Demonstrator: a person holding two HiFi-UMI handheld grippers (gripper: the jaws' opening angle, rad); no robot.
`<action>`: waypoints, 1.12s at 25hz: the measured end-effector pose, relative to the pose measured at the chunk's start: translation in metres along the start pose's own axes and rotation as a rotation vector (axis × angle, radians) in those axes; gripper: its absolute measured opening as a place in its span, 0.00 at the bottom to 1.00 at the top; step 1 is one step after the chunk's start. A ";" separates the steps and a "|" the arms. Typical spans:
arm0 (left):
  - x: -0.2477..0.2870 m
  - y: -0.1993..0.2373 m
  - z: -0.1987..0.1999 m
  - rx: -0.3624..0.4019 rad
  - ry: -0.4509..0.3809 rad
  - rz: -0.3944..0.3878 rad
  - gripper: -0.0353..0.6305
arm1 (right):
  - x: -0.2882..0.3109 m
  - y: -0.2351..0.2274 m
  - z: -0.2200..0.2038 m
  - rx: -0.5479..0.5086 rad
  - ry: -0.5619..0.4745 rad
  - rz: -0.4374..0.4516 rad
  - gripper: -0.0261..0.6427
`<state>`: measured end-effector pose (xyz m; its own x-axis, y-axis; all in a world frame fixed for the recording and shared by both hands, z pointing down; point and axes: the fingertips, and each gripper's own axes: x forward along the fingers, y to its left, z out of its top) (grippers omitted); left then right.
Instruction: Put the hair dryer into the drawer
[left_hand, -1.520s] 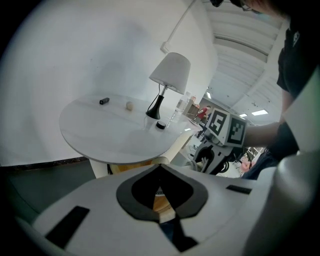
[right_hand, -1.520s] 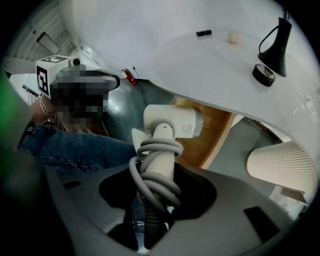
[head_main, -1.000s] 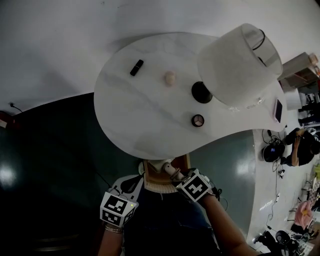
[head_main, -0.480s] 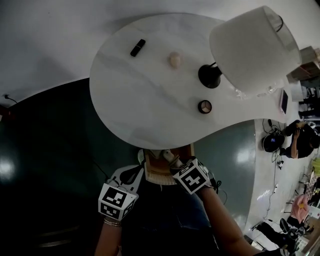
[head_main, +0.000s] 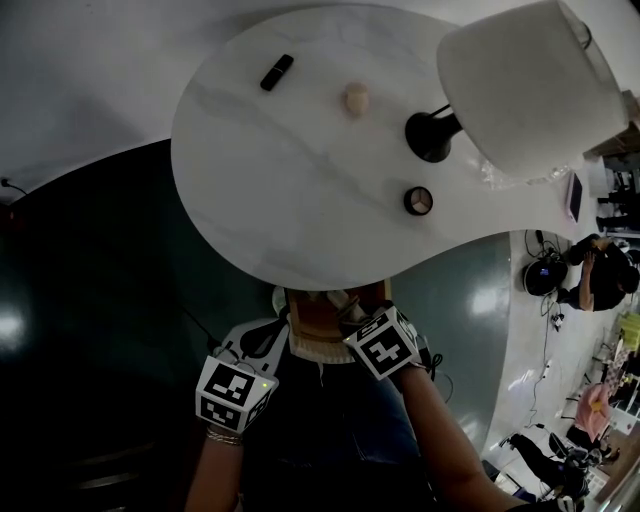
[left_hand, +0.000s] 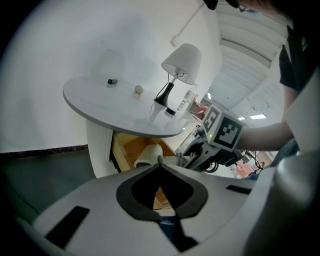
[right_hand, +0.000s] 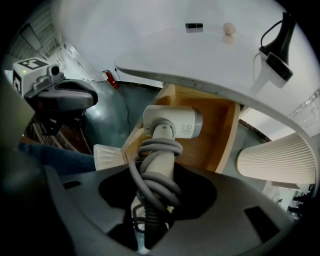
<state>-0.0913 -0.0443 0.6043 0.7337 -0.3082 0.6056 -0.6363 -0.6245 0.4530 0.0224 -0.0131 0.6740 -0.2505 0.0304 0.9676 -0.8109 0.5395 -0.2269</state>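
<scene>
The white hair dryer (right_hand: 172, 121) has its grey cord wound round the handle. My right gripper (right_hand: 156, 172) is shut on that handle and points steeply down. The dryer's head hangs over the open wooden drawer (right_hand: 215, 135) under the table top. In the left gripper view the dryer (left_hand: 148, 155) shows at the drawer (left_hand: 125, 150), with the right gripper (left_hand: 192, 157) behind it. My left gripper (left_hand: 160, 164) is shut with nothing in it, close in front of the drawer. In the head view both marker cubes sit below the table edge, left (head_main: 235, 393) and right (head_main: 385, 343).
The round white table top (head_main: 300, 180) carries a lamp (head_main: 530, 80), a small black object (head_main: 277, 72), a beige ball (head_main: 355, 98) and a small round jar (head_main: 419, 200). A ribbed white pedestal (right_hand: 280, 160) stands beside the drawer. A person (head_main: 600, 275) is far right.
Both grippers have sunk a little toward the drawer, the right one still holding the hair dryer. The table top sits higher in the head view.
</scene>
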 end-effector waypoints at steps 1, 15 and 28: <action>0.003 0.001 0.000 -0.001 0.000 0.001 0.08 | 0.001 -0.002 0.001 -0.001 -0.002 -0.003 0.33; 0.007 0.002 -0.008 -0.029 0.004 -0.005 0.08 | 0.016 -0.005 0.011 0.023 -0.028 -0.038 0.33; 0.017 0.007 -0.023 -0.075 0.011 -0.009 0.08 | 0.033 -0.009 0.018 0.054 -0.064 -0.061 0.33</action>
<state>-0.0889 -0.0379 0.6328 0.7370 -0.2949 0.6082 -0.6461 -0.5718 0.5056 0.0126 -0.0320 0.7060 -0.2316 -0.0564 0.9712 -0.8528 0.4921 -0.1748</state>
